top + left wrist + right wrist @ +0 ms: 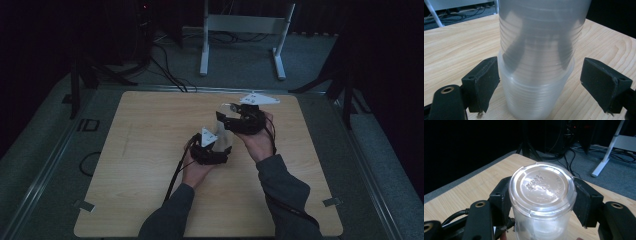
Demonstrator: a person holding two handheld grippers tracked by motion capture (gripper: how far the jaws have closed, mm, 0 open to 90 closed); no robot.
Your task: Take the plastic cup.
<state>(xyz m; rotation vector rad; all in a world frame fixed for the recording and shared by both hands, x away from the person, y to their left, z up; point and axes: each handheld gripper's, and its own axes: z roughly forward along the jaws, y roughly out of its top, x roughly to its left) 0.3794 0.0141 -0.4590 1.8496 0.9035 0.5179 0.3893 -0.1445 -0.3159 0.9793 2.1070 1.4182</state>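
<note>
Clear plastic cup stack (536, 62) stands between left gripper (540, 83) jaws, wide open, right pad clear. Right gripper (541, 200) clamps the upper cup (542, 195) near its upturned base.

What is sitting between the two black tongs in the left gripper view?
A stack of clear ribbed plastic cups stands between the left tongs in the left gripper view. One pad looks against it; the other stands off, bare wooden table showing between.

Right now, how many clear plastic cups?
2, nested upside down: the outer cup gripped by the right gripper, the inner cup between the left gripper's open jaws. More may hide inside.
</note>
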